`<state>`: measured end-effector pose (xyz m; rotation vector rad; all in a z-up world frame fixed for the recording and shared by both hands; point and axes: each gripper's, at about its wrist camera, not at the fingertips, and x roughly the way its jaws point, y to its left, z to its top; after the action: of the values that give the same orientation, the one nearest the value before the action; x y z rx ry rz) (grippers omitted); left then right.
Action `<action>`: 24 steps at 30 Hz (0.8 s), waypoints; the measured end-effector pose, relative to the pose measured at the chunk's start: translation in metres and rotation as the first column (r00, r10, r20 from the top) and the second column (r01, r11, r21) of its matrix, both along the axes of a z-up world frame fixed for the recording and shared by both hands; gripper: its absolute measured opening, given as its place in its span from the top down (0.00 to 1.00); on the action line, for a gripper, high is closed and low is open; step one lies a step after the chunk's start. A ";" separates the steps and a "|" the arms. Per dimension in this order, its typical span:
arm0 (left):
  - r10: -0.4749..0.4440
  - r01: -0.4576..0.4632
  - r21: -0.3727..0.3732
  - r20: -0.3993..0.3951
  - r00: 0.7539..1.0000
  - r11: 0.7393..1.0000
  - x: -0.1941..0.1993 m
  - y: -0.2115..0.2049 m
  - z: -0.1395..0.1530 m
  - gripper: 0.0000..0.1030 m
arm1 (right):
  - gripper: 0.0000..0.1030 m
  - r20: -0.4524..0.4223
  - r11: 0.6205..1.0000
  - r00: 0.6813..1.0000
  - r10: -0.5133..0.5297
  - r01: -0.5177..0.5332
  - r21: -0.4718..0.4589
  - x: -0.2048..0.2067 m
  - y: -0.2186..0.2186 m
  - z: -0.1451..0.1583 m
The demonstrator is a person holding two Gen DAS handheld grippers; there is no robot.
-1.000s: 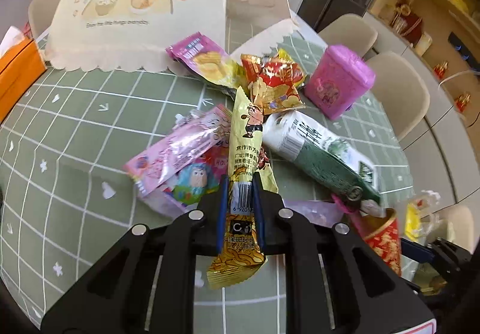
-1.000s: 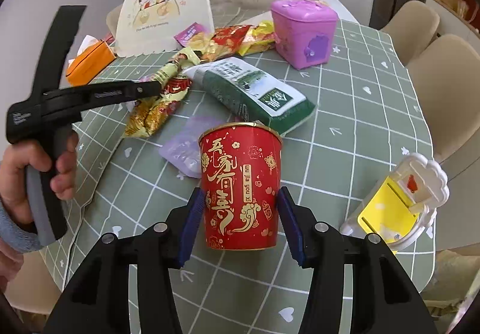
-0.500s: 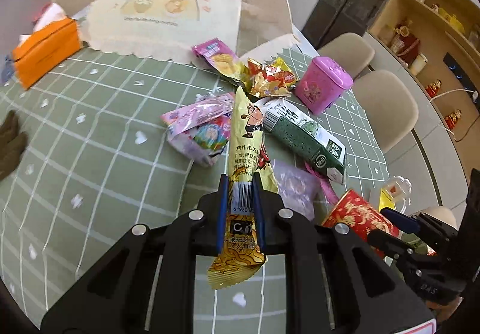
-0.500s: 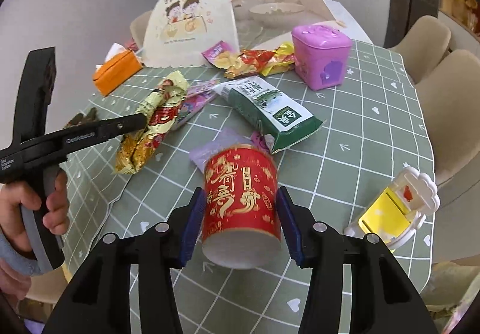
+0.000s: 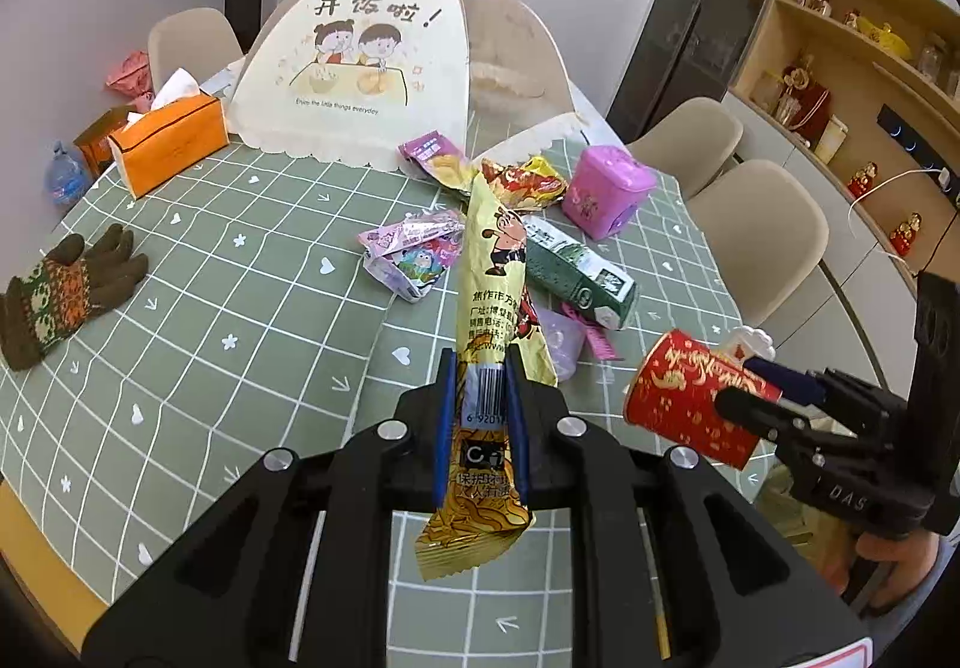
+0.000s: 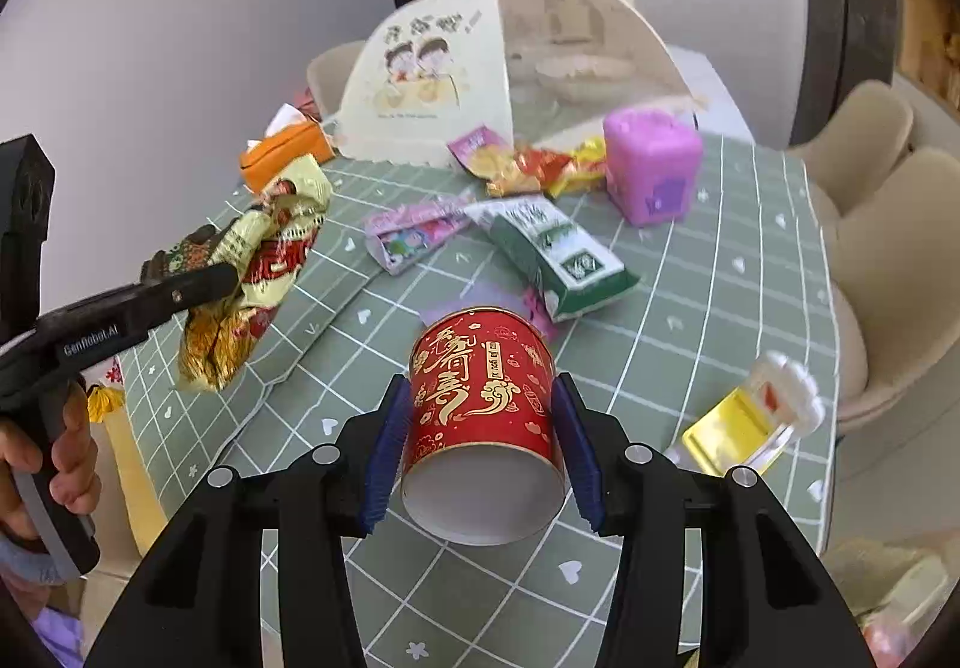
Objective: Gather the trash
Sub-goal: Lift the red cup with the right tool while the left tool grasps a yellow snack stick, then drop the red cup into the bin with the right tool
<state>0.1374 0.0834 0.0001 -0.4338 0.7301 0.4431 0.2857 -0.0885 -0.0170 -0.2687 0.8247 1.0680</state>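
My left gripper [image 5: 480, 386] is shut on a long yellow snack wrapper [image 5: 489, 320] and holds it in the air above the green checked table [image 5: 240, 308]; it also shows in the right wrist view [image 6: 252, 272]. My right gripper [image 6: 480, 404] is shut on a red paper cup [image 6: 483, 398], lifted and tilted with its white base toward the camera; the cup also shows in the left wrist view [image 5: 690, 398]. Several wrappers lie on the table: a green-white pack [image 5: 576, 272], a pink-purple pack [image 5: 414, 248], red and yellow wrappers [image 5: 522, 179].
A food-cover tent [image 5: 384, 74] stands at the back, with an orange tissue box [image 5: 171, 140] to its left. A pink mini bin [image 5: 606, 191], a knitted glove [image 5: 54, 296] and a yellow-white toy [image 6: 744, 416] are on the table. Beige chairs [image 5: 756, 224] stand on the right.
Both grippers have risen and pulled back from the table with their loads. The red cup has tipped so its base faces the right camera.
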 end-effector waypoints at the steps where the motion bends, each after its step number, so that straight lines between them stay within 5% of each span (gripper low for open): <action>1: 0.004 -0.004 -0.002 0.009 1.000 1.000 -0.003 -0.002 0.002 0.86 | 0.56 0.007 1.000 1.000 0.003 -0.003 0.005 -0.001 -0.002 0.003; 9: 0.036 -0.035 -0.016 0.067 0.997 0.999 -0.013 -0.018 0.019 0.86 | 0.56 0.099 0.998 0.995 0.008 -0.015 0.064 -0.008 -0.029 0.043; 24: -0.078 0.076 0.015 0.144 0.987 0.997 0.005 -0.109 0.055 0.86 | 0.56 0.217 0.990 0.973 -0.083 0.056 0.130 -0.020 -0.133 0.081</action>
<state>0.1428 -0.0256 0.0546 -0.4226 0.6020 0.3386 0.2656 -0.2211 0.0640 -0.2483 0.5616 0.9982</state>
